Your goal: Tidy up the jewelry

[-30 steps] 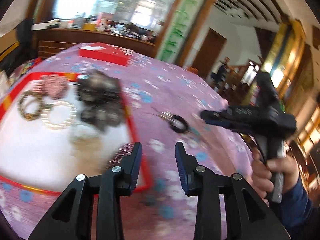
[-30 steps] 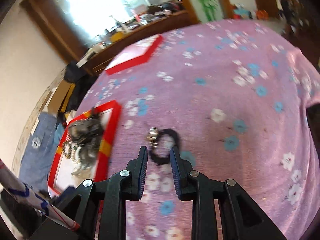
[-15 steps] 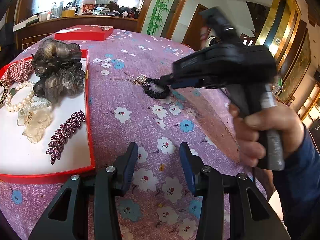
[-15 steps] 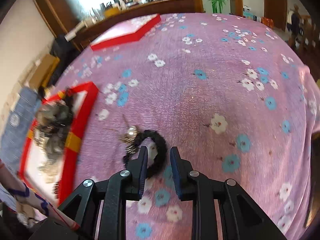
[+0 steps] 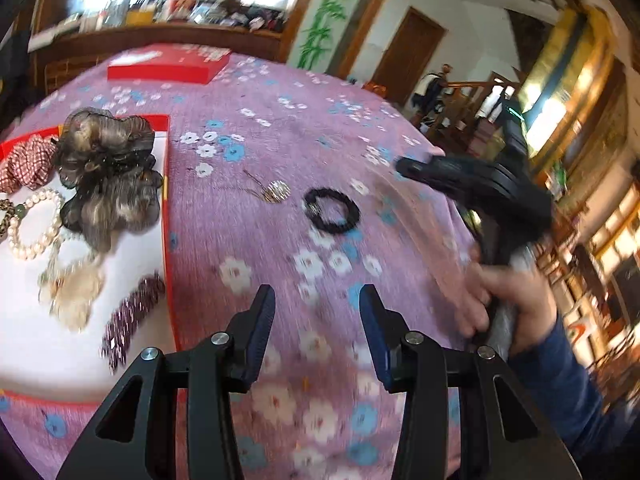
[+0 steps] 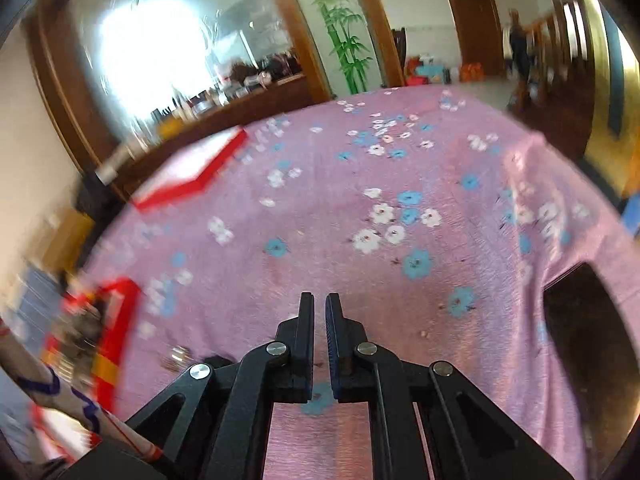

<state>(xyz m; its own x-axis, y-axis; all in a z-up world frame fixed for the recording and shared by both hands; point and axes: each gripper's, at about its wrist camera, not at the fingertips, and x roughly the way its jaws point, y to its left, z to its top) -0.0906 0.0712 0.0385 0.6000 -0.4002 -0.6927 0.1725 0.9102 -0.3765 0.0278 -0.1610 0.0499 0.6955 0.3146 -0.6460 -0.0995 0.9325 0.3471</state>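
— Between the left gripper's [image 5: 317,320] fingers, anything?
— Only flowered pink cloth [image 5: 280,152]; the jaws stand wide apart, holding nothing.
— And ahead of it?
— The black hair tie [image 5: 331,210] lies flat on the cloth, a gold brooch [image 5: 276,191] just to its left. Farther left sits the red-rimmed tray [image 5: 167,184] with a brown scrunchie [image 5: 108,176], pearl bracelet [image 5: 30,224] and purple leaf clip [image 5: 132,316].
— The right gripper [image 6: 319,312]?
— Nearly closed, a thin gap, nothing in it. It hangs right of the tie, not touching.
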